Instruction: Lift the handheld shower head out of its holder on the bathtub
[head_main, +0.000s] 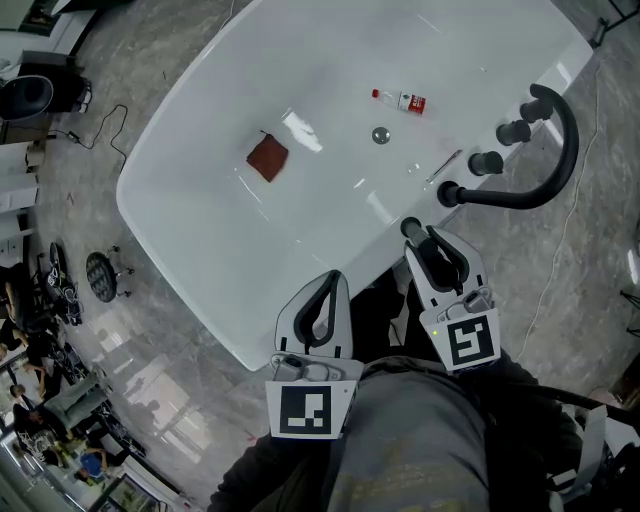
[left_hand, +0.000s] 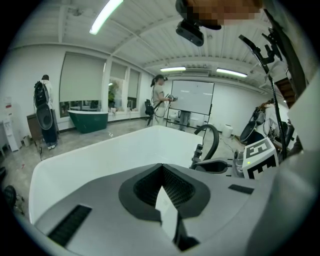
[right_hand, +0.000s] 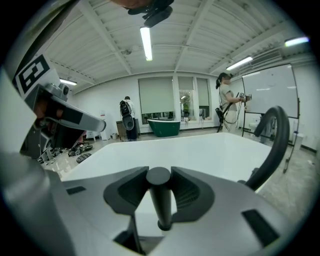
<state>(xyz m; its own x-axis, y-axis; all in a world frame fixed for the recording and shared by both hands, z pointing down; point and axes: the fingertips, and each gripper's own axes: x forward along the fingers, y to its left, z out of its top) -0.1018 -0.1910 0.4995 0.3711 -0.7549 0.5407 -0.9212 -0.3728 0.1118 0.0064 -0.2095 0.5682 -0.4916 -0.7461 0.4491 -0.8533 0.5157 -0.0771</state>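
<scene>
R gripper (right_hand: 159, 174) is pinching slim black cylindrical shower handset (right_hand: 161, 207), standing upright on white glossy bathtub (head_main: 190, 240) rim. Judging rigid, slick, hose dragging; hold upper barrel. L gripper (left_hand: 161, 169) is sitting pressed together, empty.

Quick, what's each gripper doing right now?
Left gripper: closed, holding nothing.
Right gripper: closed on the black shower head, which stands upright between its jaws.
</scene>
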